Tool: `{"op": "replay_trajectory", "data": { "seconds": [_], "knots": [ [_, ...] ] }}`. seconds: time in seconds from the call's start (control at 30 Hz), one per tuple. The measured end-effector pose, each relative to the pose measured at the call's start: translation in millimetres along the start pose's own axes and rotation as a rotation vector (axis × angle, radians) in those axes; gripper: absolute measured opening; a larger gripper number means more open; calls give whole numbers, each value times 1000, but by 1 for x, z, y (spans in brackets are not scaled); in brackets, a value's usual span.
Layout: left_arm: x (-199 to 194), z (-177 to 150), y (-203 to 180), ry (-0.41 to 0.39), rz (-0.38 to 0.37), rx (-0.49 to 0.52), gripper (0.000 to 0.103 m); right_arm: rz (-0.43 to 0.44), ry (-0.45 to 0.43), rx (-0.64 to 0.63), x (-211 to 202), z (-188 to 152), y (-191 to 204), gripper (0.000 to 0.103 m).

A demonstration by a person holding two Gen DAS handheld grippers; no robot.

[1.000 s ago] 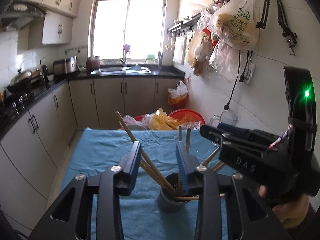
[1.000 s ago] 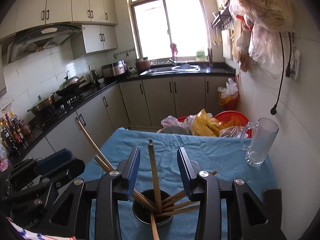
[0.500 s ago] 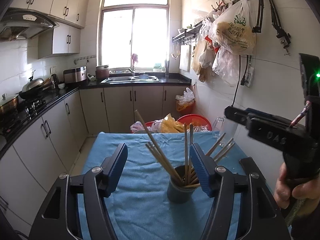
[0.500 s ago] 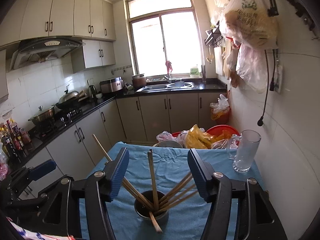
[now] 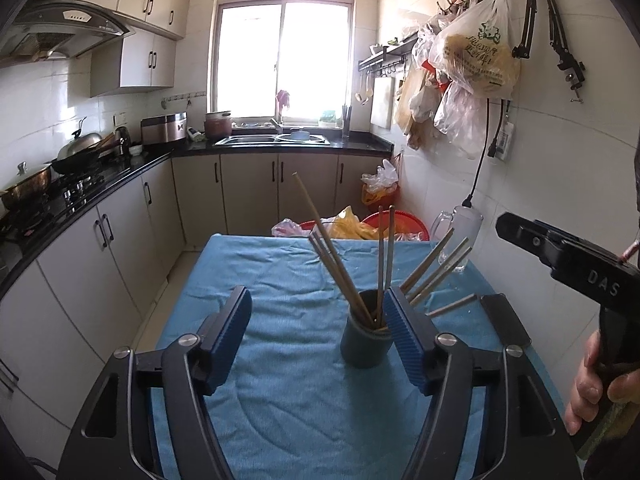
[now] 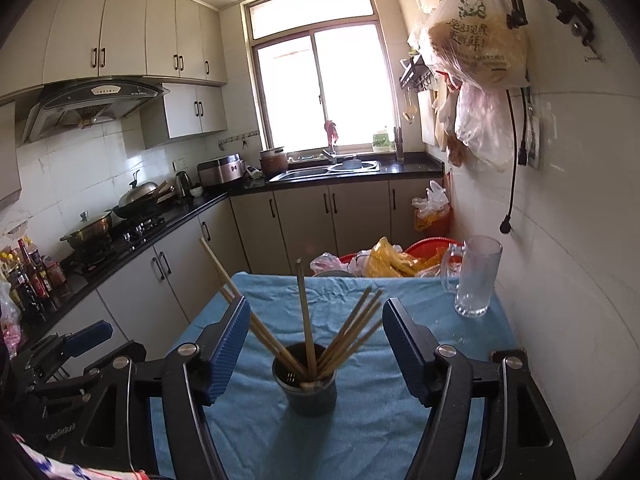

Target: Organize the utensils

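A dark cup [image 5: 366,344] stands on the blue cloth [image 5: 280,384] with several wooden chopsticks [image 5: 332,256] fanned out of it. My left gripper [image 5: 318,316] is a little back from the cup, its jaws opening, blue pads touching nothing. The right gripper's body [image 5: 560,256] shows at the right, held by a hand [image 5: 588,384]. In the right wrist view the cup [image 6: 308,394] and chopsticks [image 6: 306,312] stand ahead, between the spread fingers of my right gripper [image 6: 316,324]. Its jaws are opening and nothing is held. The left gripper [image 6: 80,340] shows at lower left.
A glass mug [image 6: 476,280] stands at the cloth's far right corner by the tiled wall. Beyond the far edge sit a red basin [image 5: 400,224] and plastic bags. A counter with pots [image 6: 120,216] runs along the left. Bags hang on the right wall.
Both grippers have drawn back from the cup and their jaws have widened. The chopsticks that were between the pads now stand free in the cup.
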State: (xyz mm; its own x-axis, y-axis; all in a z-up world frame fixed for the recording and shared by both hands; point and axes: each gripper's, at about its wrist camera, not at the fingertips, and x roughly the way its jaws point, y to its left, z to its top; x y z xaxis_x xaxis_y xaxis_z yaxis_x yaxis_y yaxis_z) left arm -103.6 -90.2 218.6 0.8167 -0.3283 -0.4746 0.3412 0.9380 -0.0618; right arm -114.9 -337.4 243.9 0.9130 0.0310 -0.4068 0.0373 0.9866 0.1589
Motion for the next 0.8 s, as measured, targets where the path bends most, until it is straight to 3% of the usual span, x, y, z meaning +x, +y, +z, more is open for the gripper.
{"op": "replay_trajectory", "data": {
  "seconds": [0.3, 0.47, 0.57, 0.8],
  "knots": [
    [-11, -40, -5, -9, 108, 28, 90, -20, 40, 55, -11, -42, -4, 79],
    [-25, -59, -1, -43, 172, -1, 95, -54, 73, 88, -13, -72, -6, 80],
    [-43, -64, 6, -104, 241, -37, 102, -75, 87, 102, -15, -85, -7, 81],
    [-92, -65, 5, -280, 409, -23, 103, -111, 120, 100, -16, -109, 0, 81]
  ]
}}
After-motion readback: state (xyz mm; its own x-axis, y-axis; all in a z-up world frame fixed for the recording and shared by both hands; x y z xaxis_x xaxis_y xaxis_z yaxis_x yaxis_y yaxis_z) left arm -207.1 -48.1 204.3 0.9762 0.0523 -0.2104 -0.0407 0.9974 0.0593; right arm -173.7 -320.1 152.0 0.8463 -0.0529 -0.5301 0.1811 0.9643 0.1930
